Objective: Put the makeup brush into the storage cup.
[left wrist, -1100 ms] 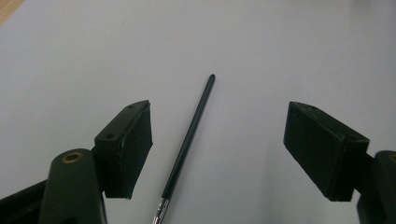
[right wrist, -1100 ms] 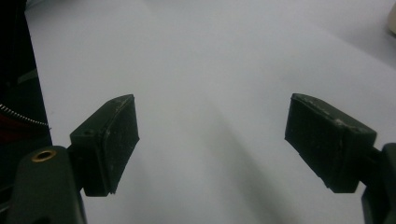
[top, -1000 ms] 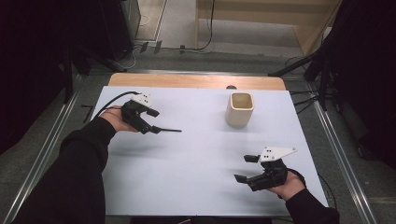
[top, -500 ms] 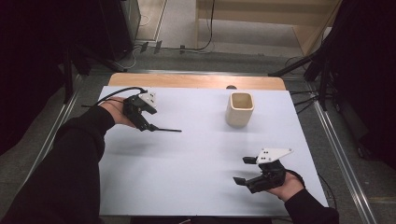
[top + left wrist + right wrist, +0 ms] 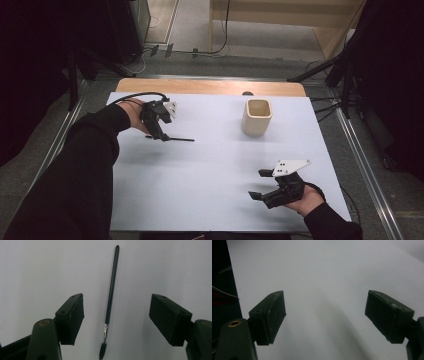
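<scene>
A thin black brush with a small bristle tip lies flat on the white table. My left gripper points down over the brush's left end. In the left gripper view the brush runs up the middle between the two wide-apart jaws of the left gripper. The jaws have just been closing slightly, and neither pad touches the brush. My right gripper rests open near the table's front right. In the right gripper view the right gripper has bare white table between its jaws.
A beige square cup stands upright at the back right of the table. A wooden strip runs along the far edge. Metal rails flank the table on both sides.
My left gripper has shifted a little away from the person and risen slightly over the brush. The brush and the right gripper have stayed put.
</scene>
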### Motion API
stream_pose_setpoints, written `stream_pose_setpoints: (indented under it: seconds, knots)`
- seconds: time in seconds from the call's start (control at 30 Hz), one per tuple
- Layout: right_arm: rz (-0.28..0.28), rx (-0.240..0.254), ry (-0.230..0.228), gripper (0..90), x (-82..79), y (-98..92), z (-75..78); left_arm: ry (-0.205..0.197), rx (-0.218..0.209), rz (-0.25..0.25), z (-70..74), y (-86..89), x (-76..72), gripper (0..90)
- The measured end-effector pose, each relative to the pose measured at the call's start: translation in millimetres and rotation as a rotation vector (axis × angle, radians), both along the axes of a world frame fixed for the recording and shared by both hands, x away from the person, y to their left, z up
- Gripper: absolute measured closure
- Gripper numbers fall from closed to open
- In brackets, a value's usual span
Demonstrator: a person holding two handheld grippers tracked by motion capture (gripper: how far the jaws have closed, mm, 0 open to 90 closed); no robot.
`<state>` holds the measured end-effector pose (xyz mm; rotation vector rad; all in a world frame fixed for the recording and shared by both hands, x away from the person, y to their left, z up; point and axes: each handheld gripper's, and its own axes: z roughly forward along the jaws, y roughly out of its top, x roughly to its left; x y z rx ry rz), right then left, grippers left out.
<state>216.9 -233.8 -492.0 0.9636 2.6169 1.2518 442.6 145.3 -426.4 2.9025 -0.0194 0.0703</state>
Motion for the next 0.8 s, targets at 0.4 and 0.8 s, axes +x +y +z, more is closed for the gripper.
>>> stream_pose_setpoints:
  seconds: [0.4,0.8]
  knots:
    - [0.000,-0.007,0.002,18.1,0.0,-0.1,-0.2,0.018,0.030,-0.003,-17.0,-5.6,3.9,29.5]
    - [0.000,-0.016,0.007,18.1,0.1,0.9,-1.3,0.028,0.057,0.004,-34.6,-7.0,6.1,29.6]
